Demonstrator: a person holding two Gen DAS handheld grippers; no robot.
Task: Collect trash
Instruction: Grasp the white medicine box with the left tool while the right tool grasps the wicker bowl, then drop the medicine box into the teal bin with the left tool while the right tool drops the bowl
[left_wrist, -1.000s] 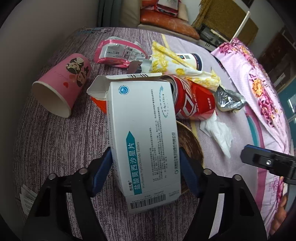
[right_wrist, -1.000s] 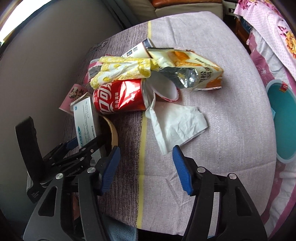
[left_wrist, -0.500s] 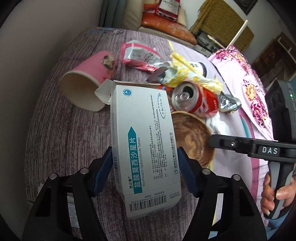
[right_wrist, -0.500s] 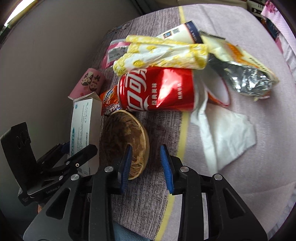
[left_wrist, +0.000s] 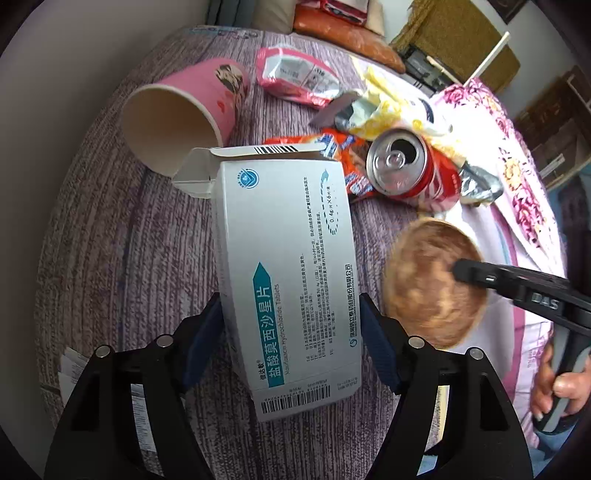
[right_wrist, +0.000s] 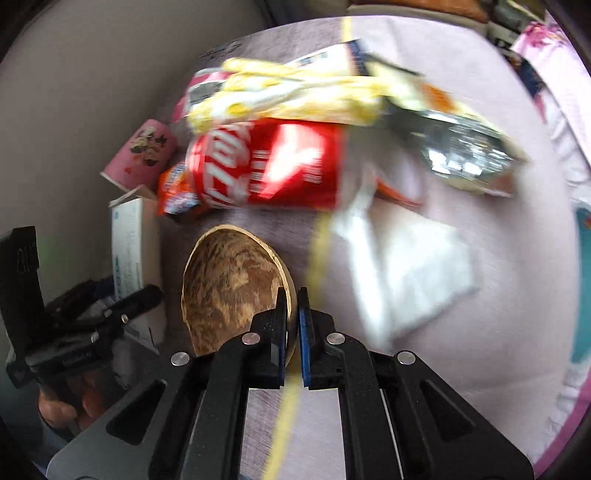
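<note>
My left gripper (left_wrist: 291, 301) grips a white medicine box (left_wrist: 288, 240) by its long sides, end flap open. Its jaws are easing apart, but the blue pads still touch the box. To the right lies a round wooden bowl (left_wrist: 424, 280). My right gripper (right_wrist: 291, 295) is shut on the bowl's (right_wrist: 229, 284) near rim, one finger inside and one outside. Behind the bowl lies a red cola can (right_wrist: 269, 166) on its side, open top (left_wrist: 397, 162) towards the left wrist camera. The right wrist view is motion-blurred.
A pink paper cup (left_wrist: 181, 110) lies on its side on the purple tablecloth (left_wrist: 129, 258). A pink packet (left_wrist: 295, 74), yellow wrapper (right_wrist: 295, 96), orange wrapper (left_wrist: 332, 147), foil snack bag (right_wrist: 465, 155) and white tissue (right_wrist: 406, 266) lie around the can. A hand (left_wrist: 557, 384) holds the right gripper.
My right gripper closed from half open onto the bowl's rim after moving in over it. The left gripper shifted with the box, so the cup and can sit further right in its view.
</note>
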